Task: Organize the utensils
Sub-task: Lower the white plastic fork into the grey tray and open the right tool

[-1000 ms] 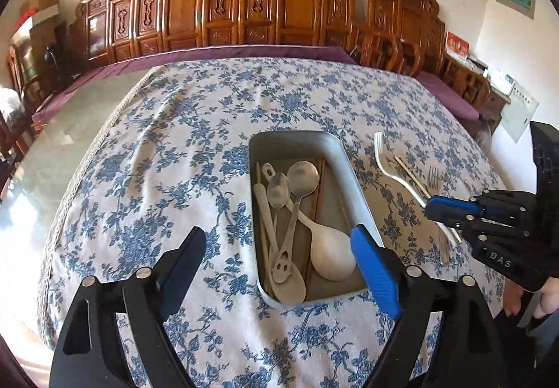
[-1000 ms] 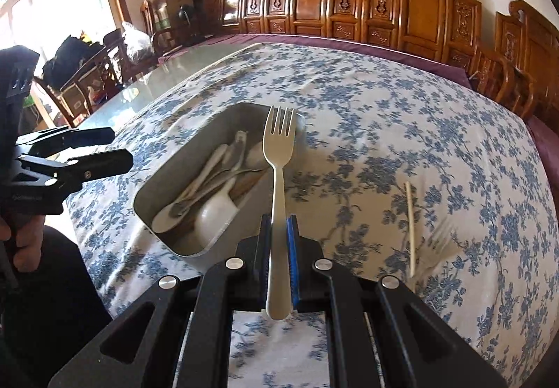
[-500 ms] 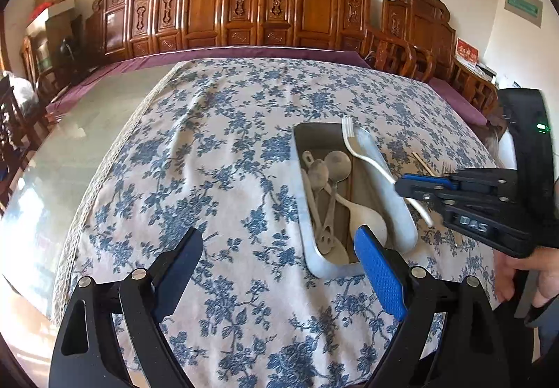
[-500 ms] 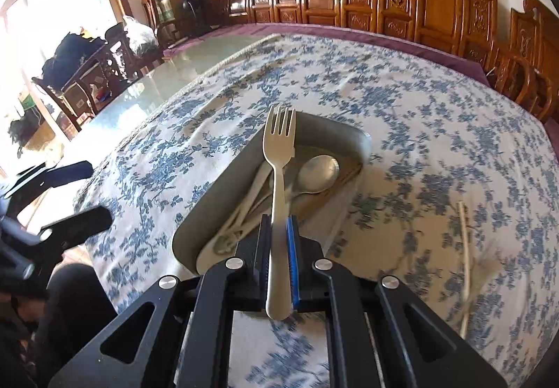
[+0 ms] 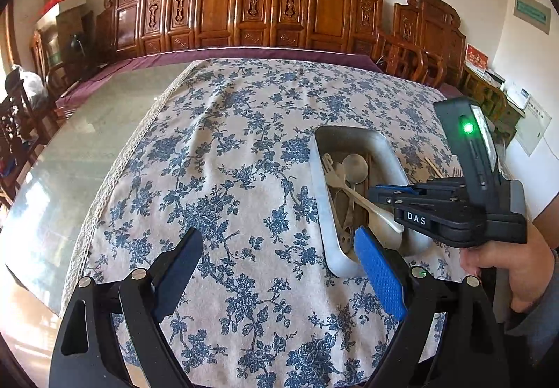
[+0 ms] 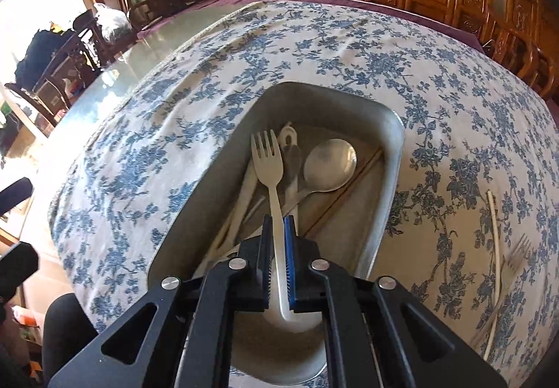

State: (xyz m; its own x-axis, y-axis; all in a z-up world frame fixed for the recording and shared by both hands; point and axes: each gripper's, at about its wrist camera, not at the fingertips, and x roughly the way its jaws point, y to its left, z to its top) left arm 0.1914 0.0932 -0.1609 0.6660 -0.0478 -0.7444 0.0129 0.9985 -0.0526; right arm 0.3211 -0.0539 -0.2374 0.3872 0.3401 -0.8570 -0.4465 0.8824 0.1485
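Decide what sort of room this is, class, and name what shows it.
Probably a home dining room: a large table under a blue floral tablecloth, carved wooden chairs along the wall, and a metal tray of cutlery.

Tray crowded with spoons, tablecloth left of it bare

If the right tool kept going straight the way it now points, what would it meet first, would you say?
Probably the utensils lying in the metal tray: the white fork held by the right tool points down at them, though the gap left is hard to judge.
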